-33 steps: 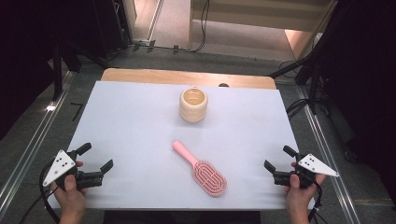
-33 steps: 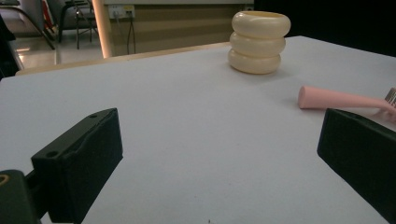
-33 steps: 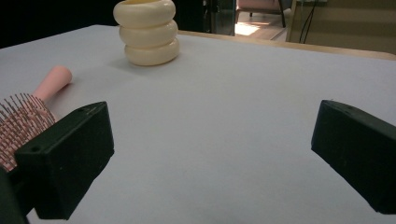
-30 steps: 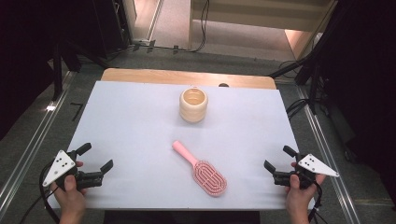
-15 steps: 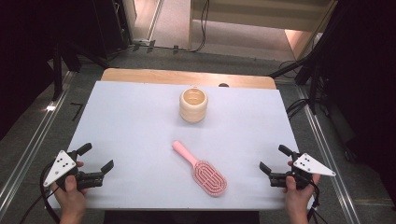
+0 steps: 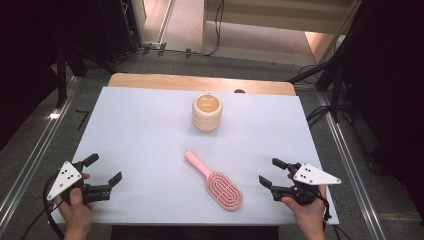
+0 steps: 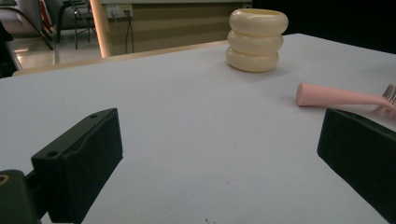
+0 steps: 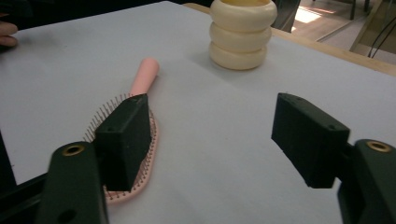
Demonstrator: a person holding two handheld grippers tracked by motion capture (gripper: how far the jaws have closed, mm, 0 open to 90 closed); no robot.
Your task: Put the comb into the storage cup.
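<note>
A pink hairbrush [image 6: 216, 181] lies bristles up near the table's front middle, its handle pointing toward the far left; it also appears in the right gripper view [image 8: 140, 112] and the left gripper view [image 7: 343, 97]. A cream ribbed cup [image 6: 207, 111] stands upright beyond it [image 8: 242, 35] [image 7: 257, 39]. My right gripper [image 6: 270, 172] hovers to the right of the brush head; its jaws have just been closing part-way, with nothing between them. My left gripper [image 6: 104, 169] rests open at the front left, nothing in it.
The white table top [image 6: 150, 130] ends in a wooden strip at the far edge [image 6: 200, 82]. Metal rails [image 6: 30, 160] and cables run along the floor on both sides. A person's hands hold both grippers at the near edge.
My right gripper has moved left toward the brush and risen a little, and its jaws stand narrower than before. The left gripper, the brush and the cup have stayed put.
</note>
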